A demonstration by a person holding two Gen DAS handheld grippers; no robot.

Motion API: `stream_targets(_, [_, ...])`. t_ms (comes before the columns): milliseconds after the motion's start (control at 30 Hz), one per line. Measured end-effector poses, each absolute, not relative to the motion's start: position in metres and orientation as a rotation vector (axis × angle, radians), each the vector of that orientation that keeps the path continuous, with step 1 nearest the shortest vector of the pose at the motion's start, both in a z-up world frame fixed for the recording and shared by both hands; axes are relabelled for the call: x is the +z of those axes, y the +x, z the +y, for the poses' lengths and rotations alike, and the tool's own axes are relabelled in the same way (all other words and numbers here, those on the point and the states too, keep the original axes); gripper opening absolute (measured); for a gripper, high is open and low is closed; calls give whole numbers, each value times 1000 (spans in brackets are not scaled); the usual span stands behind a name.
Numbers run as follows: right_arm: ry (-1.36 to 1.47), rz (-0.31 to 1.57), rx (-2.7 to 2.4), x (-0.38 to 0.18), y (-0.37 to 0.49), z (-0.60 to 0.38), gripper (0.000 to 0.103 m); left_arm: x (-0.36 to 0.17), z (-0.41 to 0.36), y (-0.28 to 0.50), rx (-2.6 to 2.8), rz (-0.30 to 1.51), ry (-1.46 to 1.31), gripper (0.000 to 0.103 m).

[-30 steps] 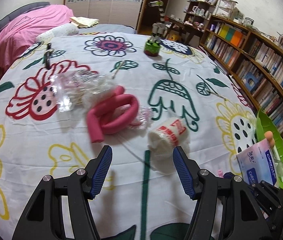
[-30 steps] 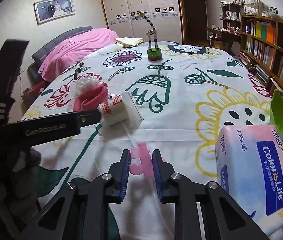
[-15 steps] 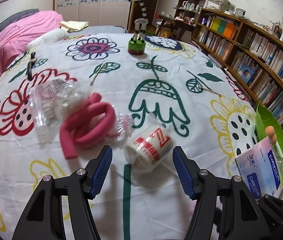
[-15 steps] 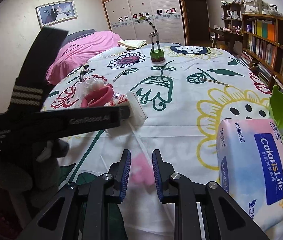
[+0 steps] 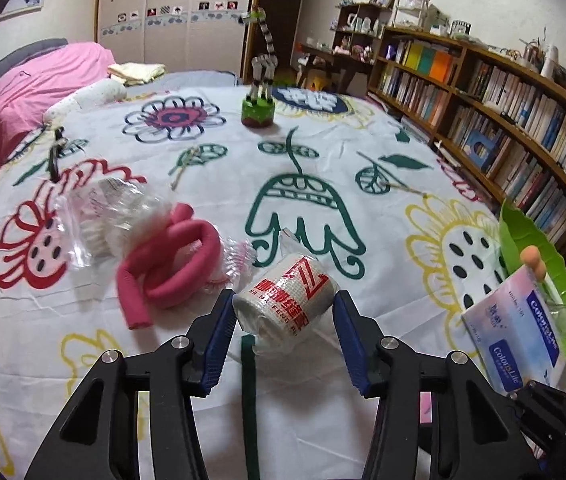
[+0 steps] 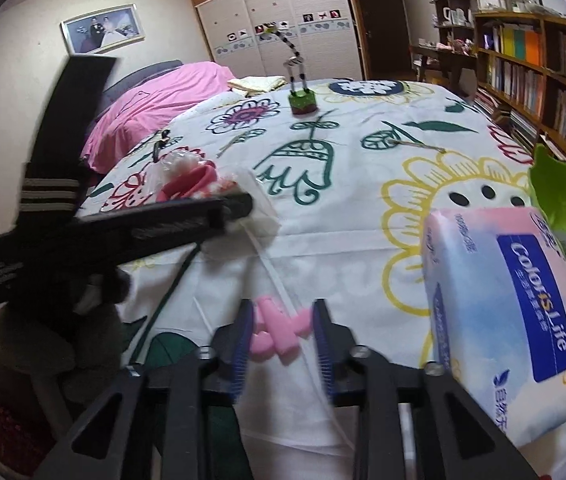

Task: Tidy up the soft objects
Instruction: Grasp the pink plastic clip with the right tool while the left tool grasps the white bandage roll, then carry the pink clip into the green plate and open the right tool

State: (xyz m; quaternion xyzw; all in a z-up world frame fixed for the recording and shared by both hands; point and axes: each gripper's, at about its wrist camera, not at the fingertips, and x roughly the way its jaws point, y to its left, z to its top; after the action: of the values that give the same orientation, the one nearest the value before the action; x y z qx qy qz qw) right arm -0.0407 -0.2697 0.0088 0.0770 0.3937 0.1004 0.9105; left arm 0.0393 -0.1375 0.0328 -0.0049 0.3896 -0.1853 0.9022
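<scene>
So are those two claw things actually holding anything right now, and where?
Neither holds anything. The left gripper is closing around the white bandage roll, its right pad still clear. The right gripper is opening, and the pink foam piece lies loose between its pads.

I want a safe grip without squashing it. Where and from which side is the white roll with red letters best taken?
Probably across its two flat ends, coming from the near side. The roll lies on its side on the bedspread, ends facing the left gripper's closing pads, one already touching. Its soft round wall would likely dent under the pads.
</scene>
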Motion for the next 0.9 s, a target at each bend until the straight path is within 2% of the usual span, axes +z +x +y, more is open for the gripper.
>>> stream_targets(100, [148,816,211,8,-42,-267,53,42,-132,30,-377,769,-16,51])
stream_targets(433, [46,860,168,-1,-35,-250,52,47,-121,24,-356,759,-39,51])
stream_targets(467, [35,857,161,-2,-34,-248,45,47,-120,24,-354,760,-41,51])
stream_targets(700, [3,840,141,-1,-37,-245,26,45,-119,24,-345,765,-49,51])
stream_targets(900, [80,820,180,6,-43,-254,20,45,-119,23,-346,763,-50,51])
